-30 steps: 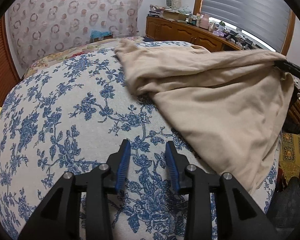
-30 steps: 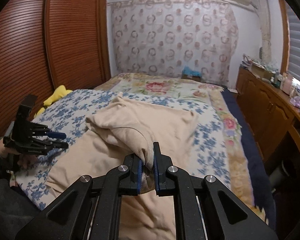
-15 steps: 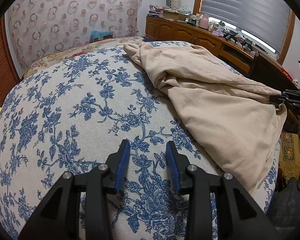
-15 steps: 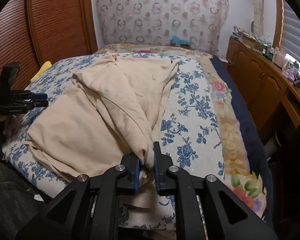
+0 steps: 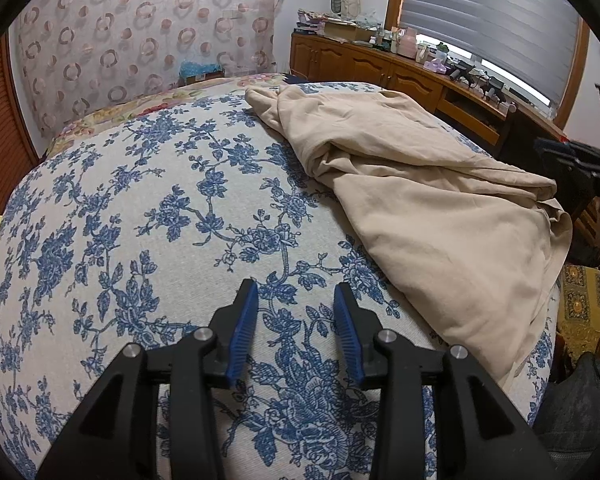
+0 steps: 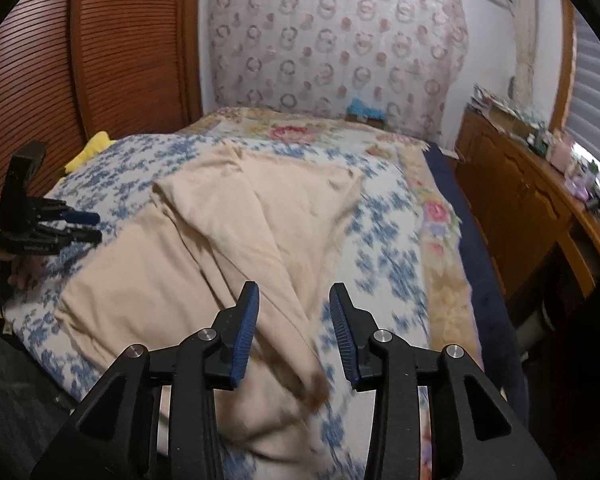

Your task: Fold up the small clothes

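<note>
**Beige garment loose on the bed, both grippers parted**

While the beige garment (image 6: 204, 264) lies rumpled across the blue-flowered bedspread (image 5: 148, 216), the right gripper (image 6: 294, 300) hangs over its near end with its jaws parted. They have just been opening, and a fold of the cloth runs down between the blue pads (image 6: 246, 320) without being pressed by them; nothing is gripped. The garment reaches from the bed's near edge, where its lower part hangs over, up toward the middle of the bed, with one flap folded across itself.

The left gripper (image 5: 296, 300) points down at bare bedspread near the same edge, its jaws partly parted and empty. The garment lies apart from it, toward the side of the bed where the right gripper (image 5: 572, 160) shows.

A yellow cloth (image 6: 90, 152) sits at the bed's far left edge by the brown slatted doors (image 6: 80, 60). A wooden cabinet (image 6: 520, 196) cluttered with small items runs along the other side, and a ring-patterned curtain (image 6: 340, 48) hangs behind the head of the bed. Nothing stands between either gripper and the garment.
</note>
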Motion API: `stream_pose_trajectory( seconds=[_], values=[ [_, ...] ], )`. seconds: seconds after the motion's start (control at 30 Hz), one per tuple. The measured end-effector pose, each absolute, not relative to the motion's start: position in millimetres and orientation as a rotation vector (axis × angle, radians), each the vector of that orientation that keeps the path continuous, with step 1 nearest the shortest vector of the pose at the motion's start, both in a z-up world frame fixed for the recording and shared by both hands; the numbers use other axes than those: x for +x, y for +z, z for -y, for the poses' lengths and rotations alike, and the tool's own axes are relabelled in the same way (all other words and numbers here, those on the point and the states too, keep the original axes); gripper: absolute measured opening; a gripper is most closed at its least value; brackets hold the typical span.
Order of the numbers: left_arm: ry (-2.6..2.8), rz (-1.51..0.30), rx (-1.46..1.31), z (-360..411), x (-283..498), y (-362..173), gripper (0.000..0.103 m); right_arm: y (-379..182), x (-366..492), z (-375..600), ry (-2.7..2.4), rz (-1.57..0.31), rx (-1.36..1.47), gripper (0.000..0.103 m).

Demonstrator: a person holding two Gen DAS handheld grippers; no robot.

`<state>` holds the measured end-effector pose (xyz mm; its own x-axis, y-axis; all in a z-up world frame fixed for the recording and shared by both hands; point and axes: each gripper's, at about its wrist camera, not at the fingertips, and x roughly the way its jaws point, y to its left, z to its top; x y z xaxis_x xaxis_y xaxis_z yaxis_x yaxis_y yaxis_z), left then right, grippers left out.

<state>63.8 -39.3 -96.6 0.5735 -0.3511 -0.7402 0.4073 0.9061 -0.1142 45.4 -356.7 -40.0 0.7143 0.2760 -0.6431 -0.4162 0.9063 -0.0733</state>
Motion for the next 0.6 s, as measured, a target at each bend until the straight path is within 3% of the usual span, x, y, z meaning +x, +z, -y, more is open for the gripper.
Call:
stream_pose_trajectory(
  seconds=[0.6],
  values=[
    [-0.326, -0.776, 0.01, 3, 64, -61, 0.038, -62, 145, 205, 0.721, -0.774, -0.352, 0.04]
  ],
)
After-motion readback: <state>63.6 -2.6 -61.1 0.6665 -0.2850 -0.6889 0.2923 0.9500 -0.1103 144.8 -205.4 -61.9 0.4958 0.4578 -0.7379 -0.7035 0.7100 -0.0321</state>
